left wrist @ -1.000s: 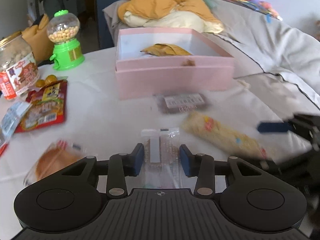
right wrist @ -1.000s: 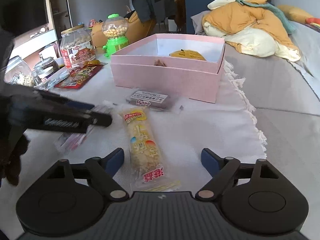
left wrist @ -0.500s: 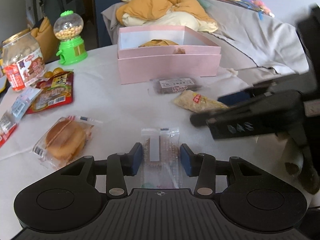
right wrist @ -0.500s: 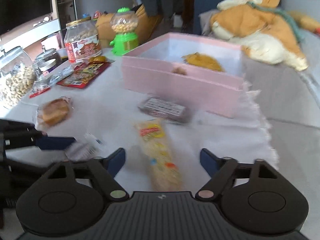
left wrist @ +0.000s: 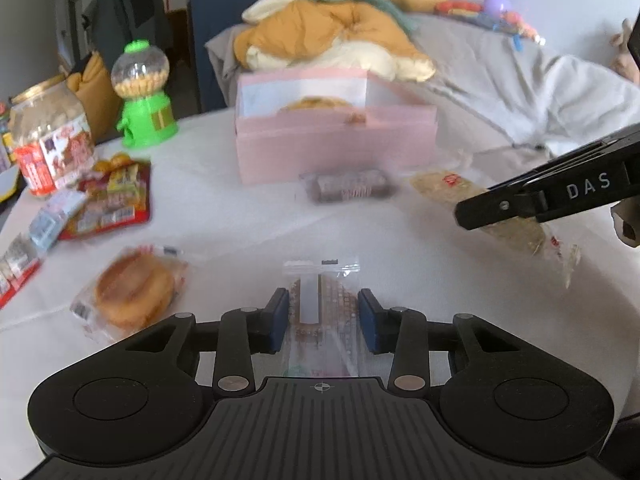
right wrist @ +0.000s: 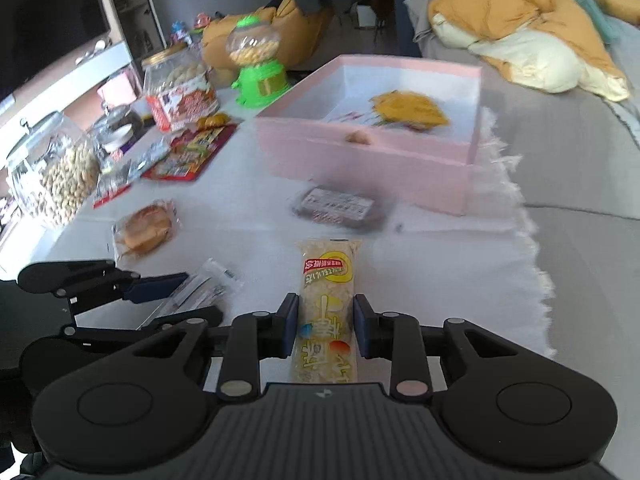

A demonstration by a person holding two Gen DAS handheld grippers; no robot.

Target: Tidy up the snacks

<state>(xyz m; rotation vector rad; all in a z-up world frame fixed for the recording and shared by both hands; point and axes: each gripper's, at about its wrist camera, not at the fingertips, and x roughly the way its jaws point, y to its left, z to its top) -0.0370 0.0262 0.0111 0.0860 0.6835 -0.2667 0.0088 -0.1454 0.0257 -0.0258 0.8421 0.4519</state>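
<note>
Right hand-held gripper [right wrist: 326,328] pinching a long yellow noodle snack pack [right wrist: 327,312], lifted off the white-clothed table [right wrist: 440,264]. Left hand-held gripper [left wrist: 323,316] closing on a clear snack packet [left wrist: 322,300]. Ahead, pink box [right wrist: 368,160]; beyond, grey bed [right wrist: 580,168]. "DAS" legible on the right one's arm.

The pink box [right wrist: 372,160] is open on top, with bare floor on its left half beside the yellow packet [right wrist: 408,110] lying inside. Just before the box's front wall lies a dark bar [right wrist: 340,208]. Left of the box stand a green dispenser [right wrist: 258,76] and jars [right wrist: 180,88]. The white cloth [right wrist: 460,272] before the box, to the right, lies bare.
</note>
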